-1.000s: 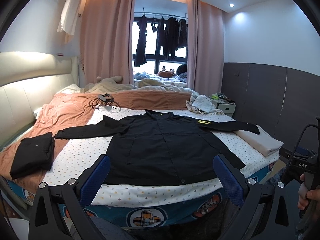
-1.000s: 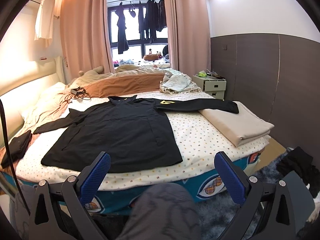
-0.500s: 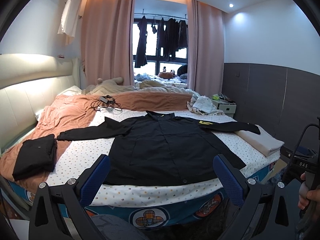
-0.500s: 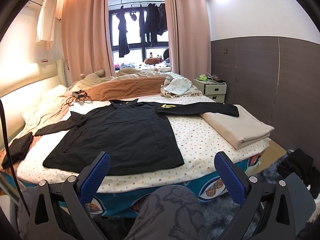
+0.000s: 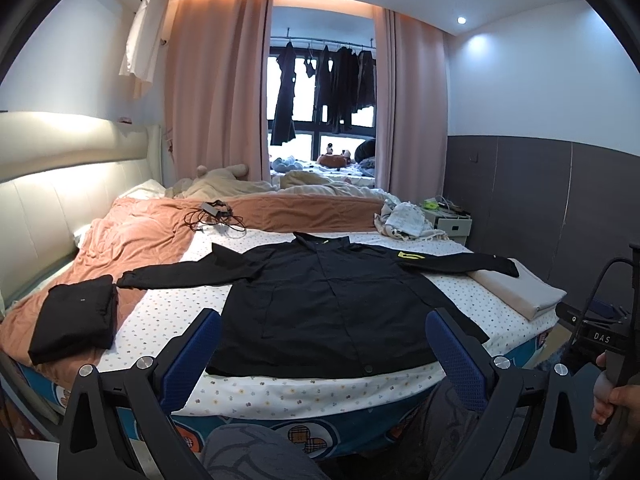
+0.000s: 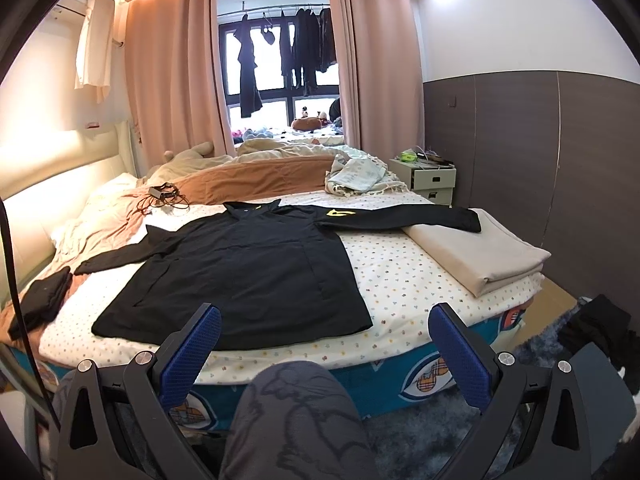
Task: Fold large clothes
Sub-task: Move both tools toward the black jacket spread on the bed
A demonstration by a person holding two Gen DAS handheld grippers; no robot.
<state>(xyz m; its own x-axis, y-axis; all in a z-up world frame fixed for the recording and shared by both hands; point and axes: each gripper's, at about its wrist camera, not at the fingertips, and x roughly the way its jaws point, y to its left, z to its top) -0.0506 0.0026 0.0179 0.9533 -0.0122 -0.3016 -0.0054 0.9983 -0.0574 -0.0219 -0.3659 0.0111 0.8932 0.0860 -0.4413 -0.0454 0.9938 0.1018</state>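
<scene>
The black jacket [image 5: 332, 300] lies spread flat, front up, on the dotted white sheet [image 5: 168, 312] of the bed, hem toward the near edge, both sleeves stretched out sideways.

Going from the left: a folded black garment [image 5: 74, 318] sits on the rust-coloured blanket [image 5: 132, 236] near the bed's left edge, just beside the cuff of the jacket's left-hand sleeve. Further back, a charger with tangled cables [image 5: 216, 216] rests where blanket meets sheet. The jacket body fills the middle of the bed. Its right-hand sleeve, marked with a yellow logo [image 6: 340, 213], runs out so that the cuff lies on a folded beige sheet [image 6: 476, 252] at the bed's right corner. Behind that is a crumpled pale cloth [image 6: 360, 174], then a white nightstand [image 6: 430, 180] against the dark wall panel.

The left gripper [image 5: 322, 344] hangs off the bed's near edge with its blue-padded fingers spread wide, holding nothing. The right gripper [image 6: 324, 346] is likewise spread wide and empty, short of the hem, above the person's grey-trousered knee [image 6: 292, 412].
</scene>
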